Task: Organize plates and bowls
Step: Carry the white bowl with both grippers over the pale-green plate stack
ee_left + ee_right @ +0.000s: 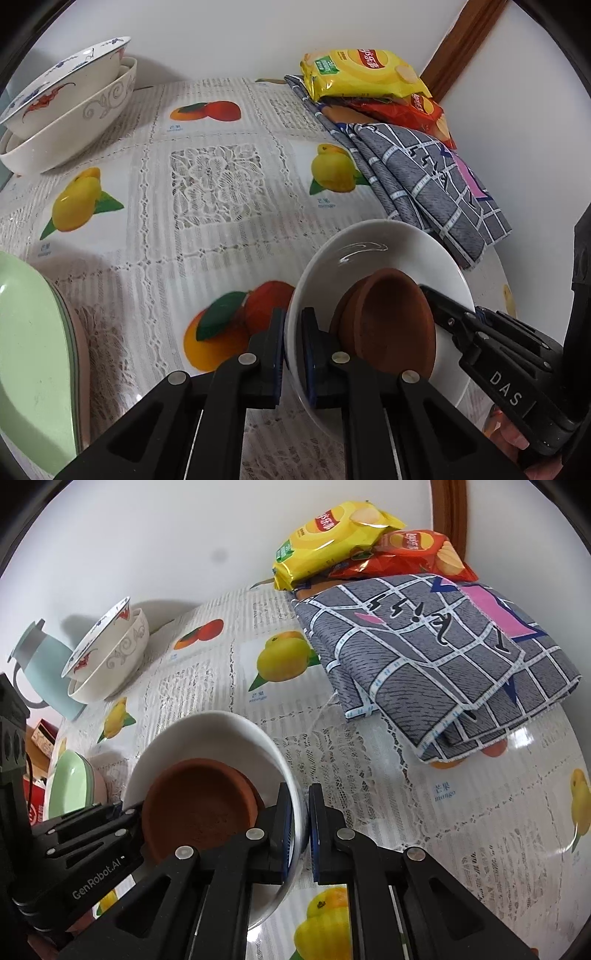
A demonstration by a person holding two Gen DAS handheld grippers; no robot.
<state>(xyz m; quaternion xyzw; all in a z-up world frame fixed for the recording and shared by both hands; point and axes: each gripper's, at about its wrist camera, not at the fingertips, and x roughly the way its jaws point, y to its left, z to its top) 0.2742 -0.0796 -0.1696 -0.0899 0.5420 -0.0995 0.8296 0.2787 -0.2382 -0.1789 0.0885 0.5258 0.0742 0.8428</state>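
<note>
Closest to us, our left gripper (pixel 293 354) pinches the rim of the white bowl (pixel 399 251), one finger inside and one outside. Our right gripper (pixel 307 830) pinches the rim on the other side the same way. Both reach forward and slant down over the table (pixel 155 258).

The white bowl is tipped a little and sits near the front edge of the table. A brown clay dish (pixel 199 805) lies inside it.

Green plates (pixel 33 354) sit by the left edge. Painted bowls (pixel 70 107) are stacked at the far left corner.

We can read "DAS" on the right gripper and "GenRobot.AI" on the left one. The tablecloth says "mango" under a yellow fruit (pixel 284 657).
</note>
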